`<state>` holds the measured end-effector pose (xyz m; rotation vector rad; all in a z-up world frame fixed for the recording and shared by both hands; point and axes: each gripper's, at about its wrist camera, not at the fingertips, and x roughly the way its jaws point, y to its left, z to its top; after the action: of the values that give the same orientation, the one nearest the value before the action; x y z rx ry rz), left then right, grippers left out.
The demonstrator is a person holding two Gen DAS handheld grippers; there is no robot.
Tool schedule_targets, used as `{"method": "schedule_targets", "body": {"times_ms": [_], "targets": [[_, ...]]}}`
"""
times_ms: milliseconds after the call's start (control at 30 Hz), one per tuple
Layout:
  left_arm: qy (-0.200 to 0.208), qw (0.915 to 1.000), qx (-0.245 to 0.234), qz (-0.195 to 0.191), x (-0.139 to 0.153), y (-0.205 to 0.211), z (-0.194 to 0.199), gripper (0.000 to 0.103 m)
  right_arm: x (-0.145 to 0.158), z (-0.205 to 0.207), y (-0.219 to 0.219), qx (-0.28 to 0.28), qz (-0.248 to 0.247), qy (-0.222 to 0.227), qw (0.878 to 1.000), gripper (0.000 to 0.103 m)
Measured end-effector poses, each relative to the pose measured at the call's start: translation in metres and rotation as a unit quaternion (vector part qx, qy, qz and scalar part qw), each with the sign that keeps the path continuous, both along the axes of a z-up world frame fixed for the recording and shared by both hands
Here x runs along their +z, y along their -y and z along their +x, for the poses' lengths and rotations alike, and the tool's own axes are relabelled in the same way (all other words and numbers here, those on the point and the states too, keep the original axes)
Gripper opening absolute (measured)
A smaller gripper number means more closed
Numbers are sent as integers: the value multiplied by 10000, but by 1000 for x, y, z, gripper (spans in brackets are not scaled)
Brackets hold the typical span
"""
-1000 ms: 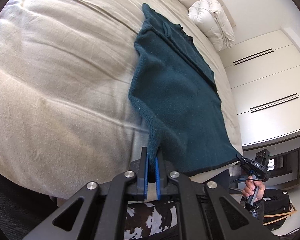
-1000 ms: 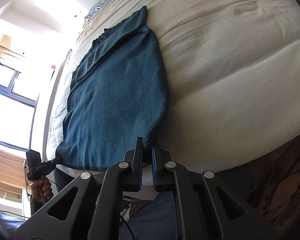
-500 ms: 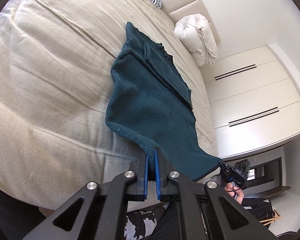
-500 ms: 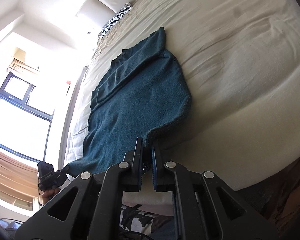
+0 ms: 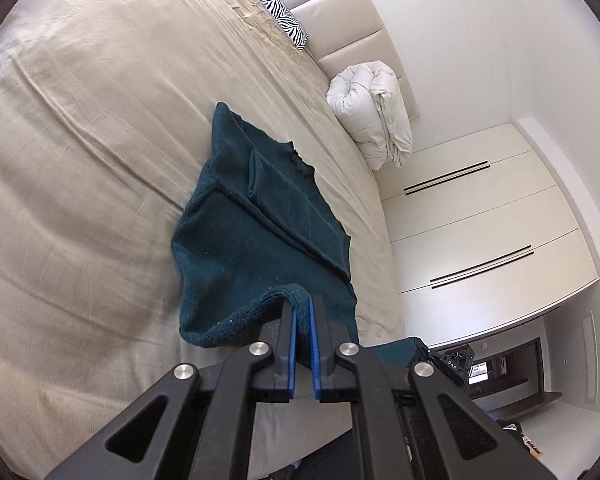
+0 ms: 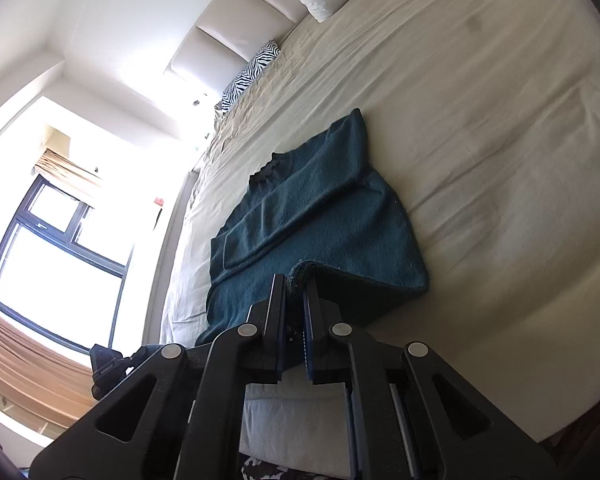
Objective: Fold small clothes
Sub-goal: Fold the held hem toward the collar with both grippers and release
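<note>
Beige bed (image 5: 80,160): wide bare sheet left, right and far of the sweater. Teal sweater (image 5: 260,224) mid-bed, near hem lifted off sheet. Left tongs (image 5: 304,312) and right tongs (image 6: 295,286) each clamped tight on hem corner.

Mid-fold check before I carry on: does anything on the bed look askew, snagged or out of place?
Nothing stands out. The teal sweater lies flat on the beige sheet, sleeves folded in; the left gripper and right gripper each pinch a hem corner, lifted evenly.
</note>
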<state>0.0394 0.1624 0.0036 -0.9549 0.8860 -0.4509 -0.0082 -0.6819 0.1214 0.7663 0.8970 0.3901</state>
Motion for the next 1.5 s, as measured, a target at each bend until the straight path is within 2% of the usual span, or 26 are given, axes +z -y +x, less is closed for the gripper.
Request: {"method": "schedule_targets", "body": {"times_ms": [200, 633, 1000, 1200, 1300, 1367, 1400, 1433, 1500], "targets": [[-34, 9999, 87, -77, 0, -5, 41, 7, 1, 48, -5, -99, -253, 26, 9996, 6], [-218, 9995, 223, 101, -12, -9, 147, 7, -9, 175, -30, -121, -776, -9, 9969, 6], [-396, 9981, 433, 159, -34, -16, 222, 7, -53, 279, -40, -419, -826, -308, 9952, 6], [-636, 9963, 482, 305, -64, -19, 256, 7, -83, 317, -41, -550, -811, -523, 9938, 6], [-719, 9954, 584, 260, -84, -23, 266, 8, -97, 332, -45, -533, -767, -564, 9940, 8], [-769, 9944, 691, 234, -96, -27, 270, 16, -110, 341, -46, -573, -788, -736, 9925, 8], [-750, 9946, 711, 130, -99, -29, 270, 28, -118, 345, -46, -572, -789, -828, 9918, 10], [-714, 9947, 744, 5, -101, -31, 268, 46, -123, 346, -47, -571, -773, -842, 9918, 14], [-632, 9946, 823, -12, -99, -36, 260, 62, -127, 343, -46, -621, -728, -708, 9929, 31]]}}
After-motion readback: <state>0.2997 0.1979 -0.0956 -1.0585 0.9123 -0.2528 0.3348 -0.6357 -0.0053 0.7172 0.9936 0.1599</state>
